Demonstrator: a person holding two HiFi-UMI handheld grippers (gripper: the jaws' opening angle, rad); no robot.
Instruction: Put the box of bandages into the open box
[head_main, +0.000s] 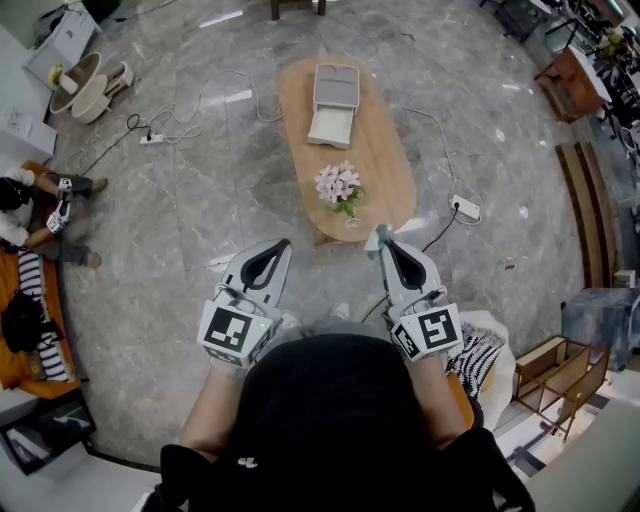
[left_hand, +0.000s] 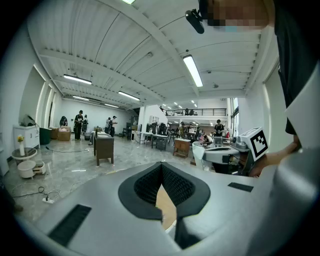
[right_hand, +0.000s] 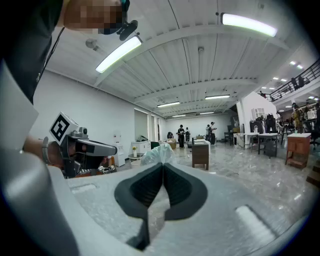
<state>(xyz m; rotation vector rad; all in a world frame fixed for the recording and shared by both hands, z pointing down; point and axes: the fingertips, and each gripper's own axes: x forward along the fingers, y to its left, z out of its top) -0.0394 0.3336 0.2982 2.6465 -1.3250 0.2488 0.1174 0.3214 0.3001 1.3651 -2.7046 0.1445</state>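
Observation:
The open box (head_main: 335, 100) lies at the far end of the oval wooden table (head_main: 385, 165), grey lid raised over a pale tray. I see no box of bandages in any view. Both grippers hover side by side above the floor, short of the table's near end. My left gripper (head_main: 286, 243) (left_hand: 161, 165) is shut, jaws meeting at the tips, nothing between them. My right gripper (head_main: 381, 243) (right_hand: 162, 165) is shut too. A pale crumpled plastic-like thing (right_hand: 157, 152) shows just past its tips; I cannot tell whether it is pinched.
A bunch of pink flowers (head_main: 338, 185) stands at the table's near end. Cables and power strips (head_main: 152, 138) (head_main: 465, 208) lie on the marble floor. A person (head_main: 35, 225) sits at far left. A wooden crate (head_main: 560, 375) stands at lower right.

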